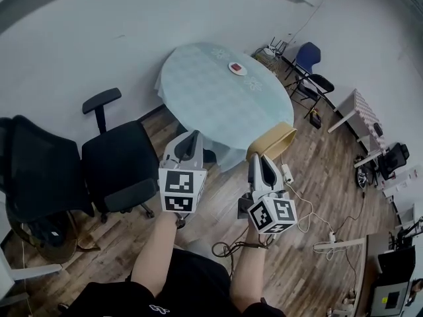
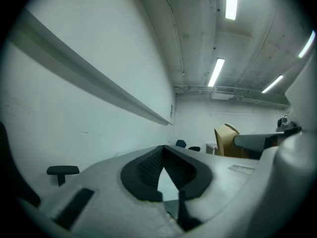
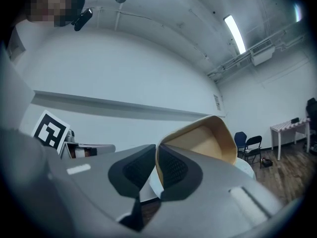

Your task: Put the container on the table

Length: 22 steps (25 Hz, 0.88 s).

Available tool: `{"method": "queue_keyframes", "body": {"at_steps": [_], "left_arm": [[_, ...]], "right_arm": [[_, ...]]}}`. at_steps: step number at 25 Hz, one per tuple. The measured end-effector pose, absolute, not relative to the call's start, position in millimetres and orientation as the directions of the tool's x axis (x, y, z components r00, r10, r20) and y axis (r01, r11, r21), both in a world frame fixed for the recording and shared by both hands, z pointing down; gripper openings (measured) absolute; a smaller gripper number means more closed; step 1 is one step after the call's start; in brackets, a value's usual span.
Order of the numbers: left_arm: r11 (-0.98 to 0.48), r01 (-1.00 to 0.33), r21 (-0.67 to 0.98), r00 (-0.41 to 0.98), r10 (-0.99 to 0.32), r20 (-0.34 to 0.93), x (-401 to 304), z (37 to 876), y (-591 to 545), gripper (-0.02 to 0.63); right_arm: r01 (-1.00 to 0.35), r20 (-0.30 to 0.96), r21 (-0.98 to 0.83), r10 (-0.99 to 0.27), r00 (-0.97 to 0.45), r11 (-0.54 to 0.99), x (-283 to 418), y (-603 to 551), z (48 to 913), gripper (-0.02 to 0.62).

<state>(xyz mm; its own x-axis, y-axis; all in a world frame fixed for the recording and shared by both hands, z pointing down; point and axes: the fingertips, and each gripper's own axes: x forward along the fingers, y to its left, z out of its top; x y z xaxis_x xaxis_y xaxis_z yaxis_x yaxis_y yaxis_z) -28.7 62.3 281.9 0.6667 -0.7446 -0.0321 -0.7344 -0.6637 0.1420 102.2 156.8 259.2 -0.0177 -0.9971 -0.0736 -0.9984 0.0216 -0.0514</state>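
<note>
Right gripper jaws pinch tan container rim.

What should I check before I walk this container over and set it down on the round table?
1. Right gripper shut on the container rim: ok.
2. Left gripper shut with nothing in it: ok.
3. Container resting on the table: not ok, it hangs from the gripper.
4. Free spot on the tabletop: ok, only a small red item lies near the far edge.
5. Floor cables out of the walking path: cannot tell.
6. Container's contents: cannot tell, only part of its inside shows.
</note>
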Motion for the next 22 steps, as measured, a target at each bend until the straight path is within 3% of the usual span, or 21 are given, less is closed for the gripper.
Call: {"method": "queue_keyframes", "body": {"at_steps": [12, 22], "left_arm": [[-0.602, -0.784, 0.153, 0.610, -0.792, 0.010, -33.9, 309.3, -3.8, 0.002], [-0.495, -0.849, 0.184, 0.515, -0.853, 0.081, -12.4, 341.5, -109.0, 0.002]], "right_arm": [[-0.996, -0.040, -0.053, -0.996, -0.074, 0.076, 118.2, 83.9, 282.7, 0.034], [-0.980, 0.034, -0.073, -0.982, -0.187, 0.184, 149.3, -42.4, 313.1, 0.034]]}}
